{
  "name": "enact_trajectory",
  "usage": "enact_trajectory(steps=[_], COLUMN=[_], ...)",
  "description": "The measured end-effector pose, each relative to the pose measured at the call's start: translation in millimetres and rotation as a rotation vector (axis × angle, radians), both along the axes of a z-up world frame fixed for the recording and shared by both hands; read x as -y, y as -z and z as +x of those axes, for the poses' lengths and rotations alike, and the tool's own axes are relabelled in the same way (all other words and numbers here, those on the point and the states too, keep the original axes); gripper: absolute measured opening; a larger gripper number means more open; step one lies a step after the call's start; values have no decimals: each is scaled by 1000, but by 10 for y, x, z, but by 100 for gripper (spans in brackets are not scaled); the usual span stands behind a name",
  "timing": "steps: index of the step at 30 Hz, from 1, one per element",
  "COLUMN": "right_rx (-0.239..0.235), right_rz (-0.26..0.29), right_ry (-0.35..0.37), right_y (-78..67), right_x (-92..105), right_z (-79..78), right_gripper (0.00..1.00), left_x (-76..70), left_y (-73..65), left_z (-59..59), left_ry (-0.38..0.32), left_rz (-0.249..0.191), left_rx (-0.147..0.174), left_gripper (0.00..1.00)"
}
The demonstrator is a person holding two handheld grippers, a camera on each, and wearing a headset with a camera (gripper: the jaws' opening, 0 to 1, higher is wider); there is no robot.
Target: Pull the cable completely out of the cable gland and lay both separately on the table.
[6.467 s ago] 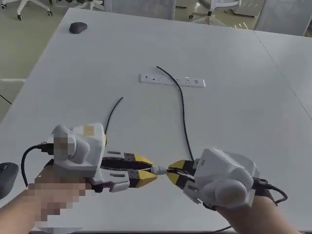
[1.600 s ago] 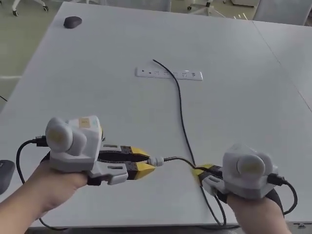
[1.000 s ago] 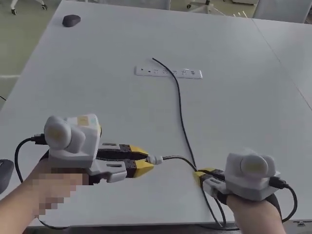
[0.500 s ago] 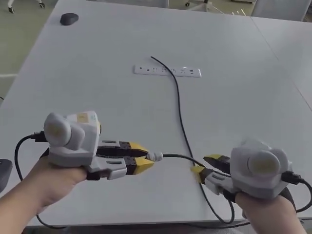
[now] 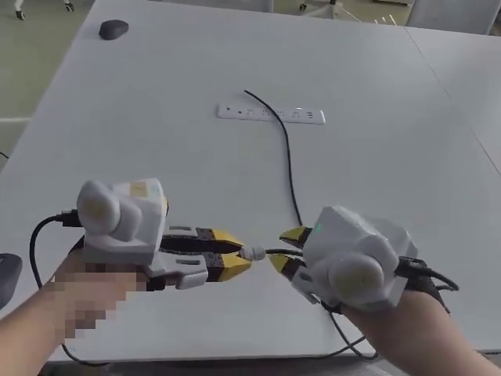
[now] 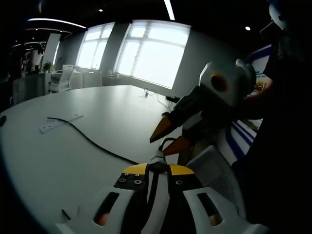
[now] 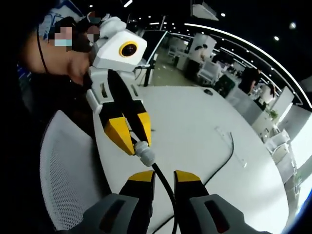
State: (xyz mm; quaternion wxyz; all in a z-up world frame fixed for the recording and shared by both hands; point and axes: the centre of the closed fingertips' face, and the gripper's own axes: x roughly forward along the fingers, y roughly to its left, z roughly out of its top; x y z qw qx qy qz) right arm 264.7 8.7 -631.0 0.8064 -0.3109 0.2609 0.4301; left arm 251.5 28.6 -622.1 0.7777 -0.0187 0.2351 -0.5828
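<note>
My left gripper (image 5: 241,257) is shut on a small white cable gland (image 5: 251,253), held level just above the white table (image 5: 156,117). A black cable (image 5: 290,164) leaves the gland, passes to the right and runs far across the table. My right gripper (image 5: 286,248) stands open close to the gland's tip, its yellow jaws on either side of the cable. In the right gripper view the cable (image 7: 163,183) runs between the spread jaws up to the gland (image 7: 145,152). The left gripper view shows the gland (image 6: 157,158) pinched between the yellow tips, with the right gripper (image 6: 165,139) facing it.
A white power strip (image 5: 270,114) lies mid-table under the cable's far part. A dark mouse (image 5: 113,29) sits at the far left corner, and another dark object (image 5: 6,274) lies at the left edge. Grey device cords hang off the near edge.
My right gripper has come back leftward along the cable from the table's right side and now stands open by the gland. The left gripper has kept its hold, almost still.
</note>
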Motion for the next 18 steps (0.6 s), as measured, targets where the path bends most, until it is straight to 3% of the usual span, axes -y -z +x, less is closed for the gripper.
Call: enact_trajectory(steps=[3,8,18], right_rx=[-4,-12,-52], right_rz=[-13,-13,41], right_ry=[-27,-36,42], right_y=[11,32,55], right_x=[-21,-16,64], right_z=[-21,-40,-28], right_gripper=[4,2,0], left_x=[-2,-7,2], left_y=[-7,-20,-55], left_z=[-1,-15,-10], left_ry=[-3,5,14], left_rz=[-2,4,4], left_rx=[1,12,41], left_gripper=[15,15,14])
